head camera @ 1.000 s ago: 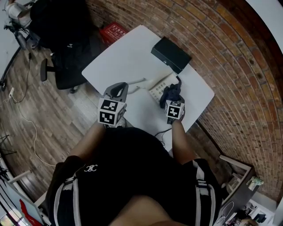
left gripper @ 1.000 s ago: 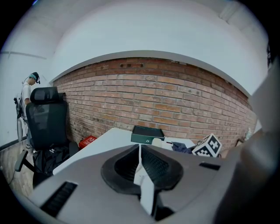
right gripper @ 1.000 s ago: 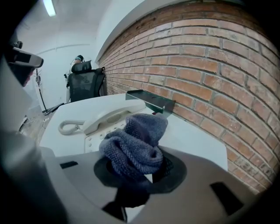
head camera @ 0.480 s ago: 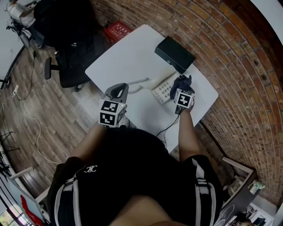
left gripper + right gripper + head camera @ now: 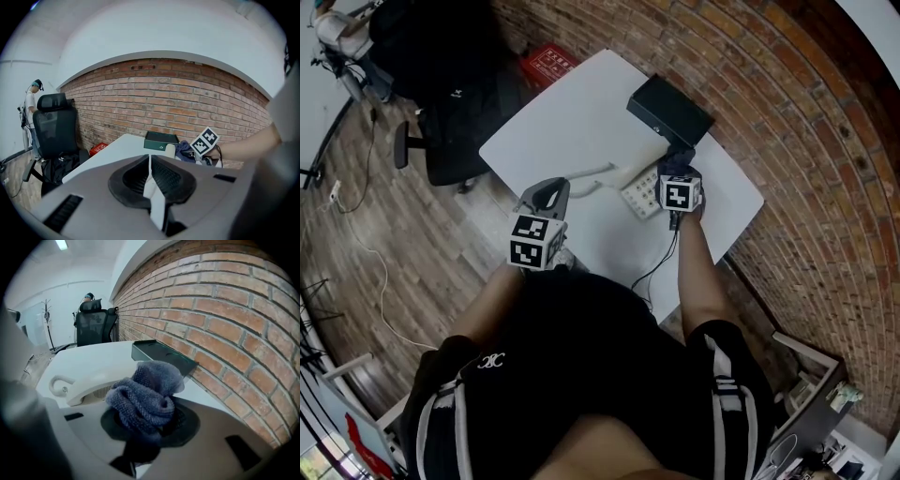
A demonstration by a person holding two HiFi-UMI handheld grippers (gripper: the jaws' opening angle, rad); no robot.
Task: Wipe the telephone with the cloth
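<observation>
A cream telephone [image 5: 639, 192] lies on the white table [image 5: 572, 122], its handset [image 5: 602, 173] on the left side. My right gripper [image 5: 678, 178] is over the phone's far right end, shut on a blue-grey cloth [image 5: 679, 159]. In the right gripper view the bunched cloth [image 5: 145, 392] fills the jaws of the right gripper [image 5: 145, 423], with the handset [image 5: 86, 380] just beyond and to the left. My left gripper [image 5: 547, 193] hovers by the table's near edge, left of the phone. The left gripper [image 5: 150, 176] has its jaws together and holds nothing.
A black box [image 5: 668, 111] sits on the table just beyond the phone, close to the brick wall [image 5: 787, 103]. The phone's cord [image 5: 654, 267] hangs off the near edge. An office chair [image 5: 441, 141] stands left of the table; a person [image 5: 30, 108] stands far off.
My right gripper has carried the cloth away from me, from the phone's near right side to its far end by the black box. The left gripper has stayed put.
</observation>
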